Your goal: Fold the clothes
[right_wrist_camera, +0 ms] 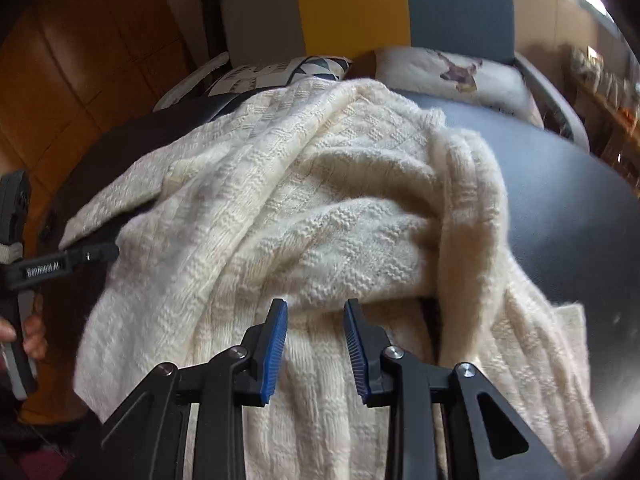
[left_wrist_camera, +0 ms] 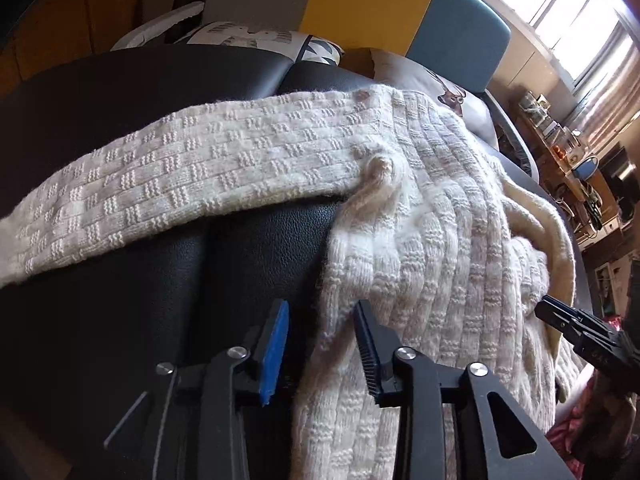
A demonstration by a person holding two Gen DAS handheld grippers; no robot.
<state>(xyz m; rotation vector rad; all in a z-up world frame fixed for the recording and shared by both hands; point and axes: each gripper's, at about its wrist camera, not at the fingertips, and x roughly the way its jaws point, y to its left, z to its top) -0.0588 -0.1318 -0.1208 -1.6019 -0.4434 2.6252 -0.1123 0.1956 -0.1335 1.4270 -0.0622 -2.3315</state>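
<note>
The cream basket-weave knit sweater (right_wrist_camera: 304, 208) lies rumpled across the black leather surface (left_wrist_camera: 120, 312) in front of me, one sleeve (left_wrist_camera: 160, 184) stretched out flat to my left, the body bunched in thick folds toward the right.

My left hand-held gripper (left_wrist_camera: 320, 344) hovers low over the sweater's side edge with its jaws spread apart and nothing between them; one blue pad sits over bare leather, the other finger over the knit. My right hand-held gripper (right_wrist_camera: 316, 344) points at the lower middle of the sweater, jaws likewise parted and empty, just above the wool. In the right wrist view my left hand (right_wrist_camera: 30, 334) wraps the handle of the other tool at the far left edge, fingers curled round it.

Beyond the sweater sit patterned cushions: one with grey and navy shapes (right_wrist_camera: 280, 70), one white with a brown deer (right_wrist_camera: 456, 70). Behind them stands a panel in grey, yellow and teal (right_wrist_camera: 352, 4). Wooden cabinet doors (right_wrist_camera: 88, 60) fill the left; bright windows (left_wrist_camera: 560, 4) and a cluttered shelf (left_wrist_camera: 560, 140) fill the right.

The side of the left tool reads "GenRobot AI" (right_wrist_camera: 42, 270).
</note>
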